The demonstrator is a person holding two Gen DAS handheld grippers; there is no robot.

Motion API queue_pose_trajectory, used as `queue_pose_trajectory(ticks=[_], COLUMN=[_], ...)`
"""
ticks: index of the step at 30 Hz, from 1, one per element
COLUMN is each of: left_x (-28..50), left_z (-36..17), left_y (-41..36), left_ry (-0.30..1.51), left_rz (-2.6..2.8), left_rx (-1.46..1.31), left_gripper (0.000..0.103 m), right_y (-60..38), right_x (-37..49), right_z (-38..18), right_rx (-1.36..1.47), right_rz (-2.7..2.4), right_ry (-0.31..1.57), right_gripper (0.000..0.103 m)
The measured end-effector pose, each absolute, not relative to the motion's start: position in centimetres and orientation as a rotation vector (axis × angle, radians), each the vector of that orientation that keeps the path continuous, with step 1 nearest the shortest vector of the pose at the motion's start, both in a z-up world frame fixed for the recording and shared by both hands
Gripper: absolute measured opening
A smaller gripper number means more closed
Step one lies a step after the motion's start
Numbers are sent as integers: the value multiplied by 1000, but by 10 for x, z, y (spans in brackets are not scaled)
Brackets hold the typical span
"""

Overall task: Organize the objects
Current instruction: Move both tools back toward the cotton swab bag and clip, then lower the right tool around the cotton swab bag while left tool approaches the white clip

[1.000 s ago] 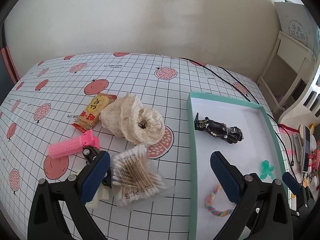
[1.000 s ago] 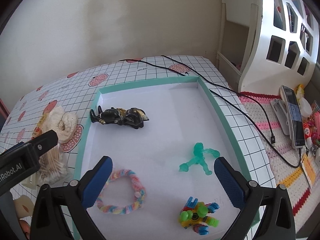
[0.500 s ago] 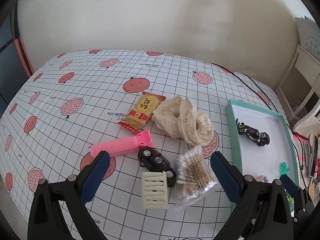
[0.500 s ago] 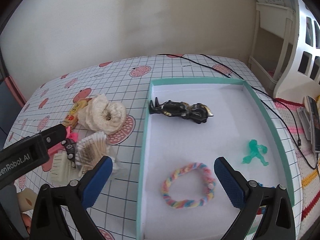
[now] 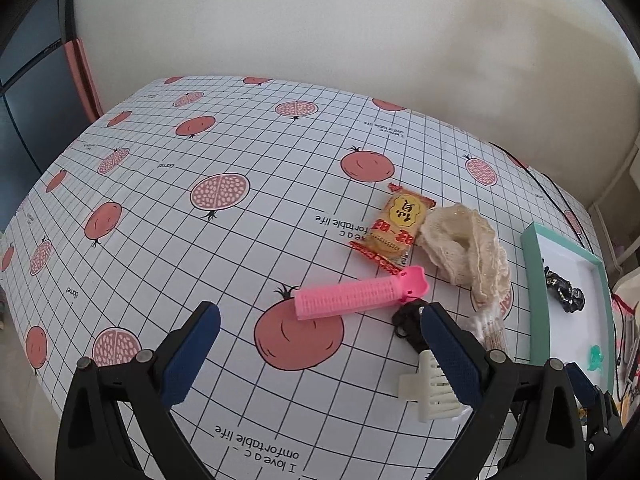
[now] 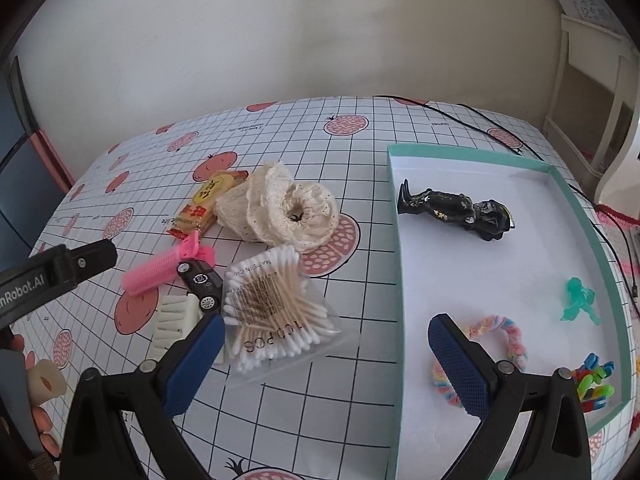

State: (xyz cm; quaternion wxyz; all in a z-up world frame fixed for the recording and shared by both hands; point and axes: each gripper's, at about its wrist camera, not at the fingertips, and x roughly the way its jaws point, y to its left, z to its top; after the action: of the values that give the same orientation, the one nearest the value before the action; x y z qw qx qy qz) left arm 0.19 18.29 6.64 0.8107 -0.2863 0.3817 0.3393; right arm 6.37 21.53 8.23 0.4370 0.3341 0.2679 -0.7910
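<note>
Currently I hold both grippers spread and empty: left gripper [image 5: 320, 354] near the pink ribbed hair roller [image 5: 360, 293], right gripper [image 6: 326, 364] beside the clear bag of cotton swabs [image 6: 270, 308], both outside the teal-rimmed white tray [image 6: 394, 216].

A: What covers the table?
B: A white grid-printed tablecloth [image 5: 200, 264] with pink pomegranate pictures and small lines of lettering.
A: And behind it?
B: A plain cream wall [image 5: 320, 20]. At its left edge stands a pink vertical strip [image 5: 86, 80] beside dark blue panels.
A: Anything on the far right?
B: A thin black cable [image 6: 490, 131] runs across the cloth's far corner, and white wooden shelving [image 6: 592, 64] stands past the table's edge.
</note>
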Motion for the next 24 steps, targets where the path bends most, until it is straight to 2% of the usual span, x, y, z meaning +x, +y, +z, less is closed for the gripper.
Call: queue_pose_trajectory(ticks=[10,17,24], left_x=[13,30,45], left_z=[60,48,40], left_y=[175,162,150], left_ry=[850,924,985], left_rz=[653,538,478], left_rx=[-618,-652,-633], left_gripper=[100,100,100], right_y=[212,204,201], right_x=[58,63,55], right_z=[72,58,54], right_rx=[868,856,879], right_rz=[-1960,-1942,-1941], right_ry=[674,749,714], right_gripper=[103,103,103])
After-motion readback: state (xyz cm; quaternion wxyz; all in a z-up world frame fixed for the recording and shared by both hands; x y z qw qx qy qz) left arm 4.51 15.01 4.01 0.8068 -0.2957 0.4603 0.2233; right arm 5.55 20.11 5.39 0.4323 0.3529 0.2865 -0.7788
